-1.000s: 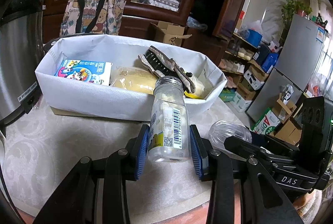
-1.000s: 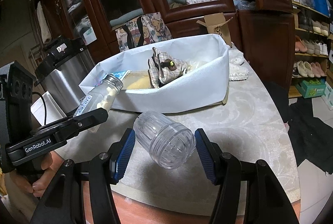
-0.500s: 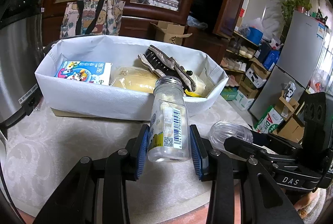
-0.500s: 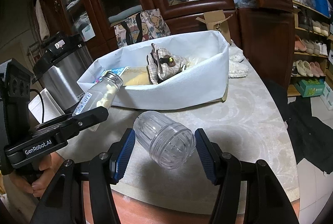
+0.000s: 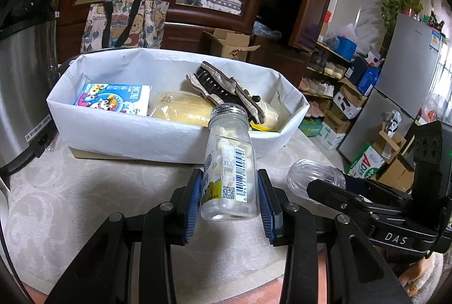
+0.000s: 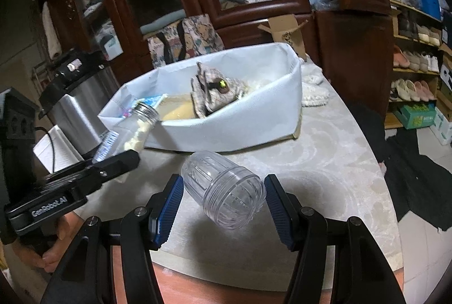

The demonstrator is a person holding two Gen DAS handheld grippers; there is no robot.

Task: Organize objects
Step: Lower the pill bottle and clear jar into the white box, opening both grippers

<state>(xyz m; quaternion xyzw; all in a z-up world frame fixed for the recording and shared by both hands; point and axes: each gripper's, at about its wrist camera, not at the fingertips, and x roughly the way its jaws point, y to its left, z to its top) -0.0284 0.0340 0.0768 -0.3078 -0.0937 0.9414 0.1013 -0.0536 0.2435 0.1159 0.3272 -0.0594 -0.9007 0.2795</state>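
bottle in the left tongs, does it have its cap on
No, the bottle in the left tongs shows bare neck threads, while the clear cap sits in the right tongs.

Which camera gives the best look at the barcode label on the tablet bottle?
The left wrist view: the tablet bottle sits centred between the left hand-held gripper pads, barcode facing the lens. The right wrist view shows the bottle only obliquely at its left, label unreadable.
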